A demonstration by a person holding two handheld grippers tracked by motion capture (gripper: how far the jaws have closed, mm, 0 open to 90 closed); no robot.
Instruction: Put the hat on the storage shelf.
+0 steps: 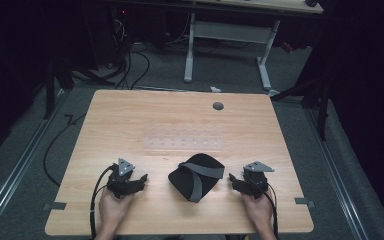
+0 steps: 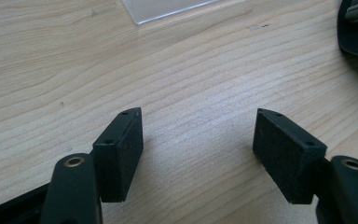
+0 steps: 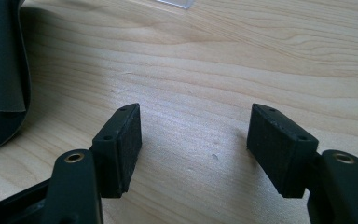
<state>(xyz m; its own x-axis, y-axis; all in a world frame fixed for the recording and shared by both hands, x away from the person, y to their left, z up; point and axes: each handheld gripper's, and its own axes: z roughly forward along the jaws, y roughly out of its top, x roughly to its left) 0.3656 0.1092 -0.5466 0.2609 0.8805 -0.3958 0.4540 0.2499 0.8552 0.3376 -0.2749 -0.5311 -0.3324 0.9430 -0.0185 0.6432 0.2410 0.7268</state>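
**A:** High view: a black pouch with a grey strap [image 1: 197,176] lies on the wooden table [image 1: 180,115], between the left gripper [image 1: 141,178] and the right gripper [image 1: 233,178]. Both have fingers spread, pinching nothing.

**B:** Which step is this?

**A:** Likely the start, before any grasp. Next, each gripper probably needs to move inward to an edge of the pouch.

**B:** Anything unclear?

**A:** The pouch is cut off beside the fingers in both gripper views. A clear sheet [image 1: 185,142] beyond the fingertips is faint.

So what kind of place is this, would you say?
Probably a lab or workshop recording space: a bare wooden table on grey carpet, loose cables on the floor, and a second desk frame behind in the dark.
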